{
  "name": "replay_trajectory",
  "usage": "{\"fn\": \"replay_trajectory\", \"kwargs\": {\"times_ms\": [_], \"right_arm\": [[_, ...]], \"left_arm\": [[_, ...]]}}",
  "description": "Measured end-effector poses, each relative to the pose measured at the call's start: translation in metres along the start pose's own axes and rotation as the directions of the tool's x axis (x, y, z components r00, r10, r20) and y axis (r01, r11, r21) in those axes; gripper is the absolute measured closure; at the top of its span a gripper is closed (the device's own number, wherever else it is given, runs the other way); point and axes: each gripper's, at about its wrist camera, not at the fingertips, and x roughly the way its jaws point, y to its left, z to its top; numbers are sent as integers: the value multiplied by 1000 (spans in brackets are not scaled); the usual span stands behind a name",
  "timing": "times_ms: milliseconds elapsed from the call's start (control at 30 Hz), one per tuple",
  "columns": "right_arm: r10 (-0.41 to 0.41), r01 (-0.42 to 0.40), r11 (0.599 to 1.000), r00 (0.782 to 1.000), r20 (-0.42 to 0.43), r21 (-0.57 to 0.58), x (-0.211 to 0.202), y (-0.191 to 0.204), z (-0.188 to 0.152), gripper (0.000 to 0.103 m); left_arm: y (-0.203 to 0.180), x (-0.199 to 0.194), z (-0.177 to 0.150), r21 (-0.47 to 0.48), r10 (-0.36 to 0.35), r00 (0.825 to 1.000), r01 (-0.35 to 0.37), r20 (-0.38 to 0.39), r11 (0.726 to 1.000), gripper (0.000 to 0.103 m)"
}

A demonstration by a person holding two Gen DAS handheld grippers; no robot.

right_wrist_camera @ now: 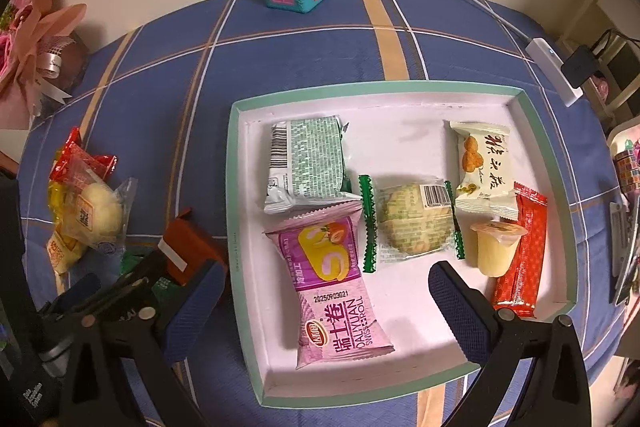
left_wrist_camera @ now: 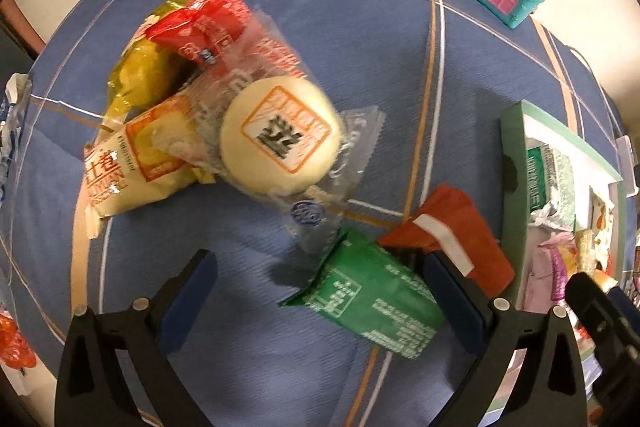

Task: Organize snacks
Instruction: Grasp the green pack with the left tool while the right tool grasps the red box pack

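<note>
Spread wide with nothing held, the left gripper (left_wrist_camera: 320, 291) has a green foil snack packet (left_wrist_camera: 372, 303) between its fingers; the right gripper (right_wrist_camera: 326, 297), equally wide and bare, hangs over the mint-rimmed white cardboard tray (right_wrist_camera: 236, 187) of sorted snacks. Ahead of the left gripper lies a loose snack pile (left_wrist_camera: 224, 123). An orange-red packet (left_wrist_camera: 452, 231) overlaps the green one's far end, so closing could pinch both. Blur obscures the pile's labels.

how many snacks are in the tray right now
6 in the tray: green-patterned packet back left, pink swiss roll in front, round pastry centre, cream packet back right, jelly cup and red bar at right.
</note>
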Motion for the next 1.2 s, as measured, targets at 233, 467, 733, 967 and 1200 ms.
{"fn": "replay_trajectory", "kwargs": {"times_ms": [233, 467, 733, 967, 1200], "right_arm": [[10, -10, 1000, 1000, -1, -3, 0, 4, 0, 0], [46, -45, 999, 999, 5, -24, -3, 14, -2, 0], [104, -101, 987, 994, 19, -125, -4, 48, -3, 0], [176, -168, 960, 984, 16, -226, 1, 79, -6, 0], [220, -207, 936, 975, 15, -285, 8, 91, -6, 1]], "left_arm": [[13, -3, -15, 13, 3, 1000, -2, -18, 1000, 0], [56, -14, -24, 7, 32, 999, -32, -7, 999, 0], [97, -25, -29, -27, 90, 996, -90, 9, 996, 0], [134, -38, -27, -92, 85, 996, -81, 39, 992, 0], [134, -43, -33, -180, 58, 998, -52, 32, 982, 0]]}}
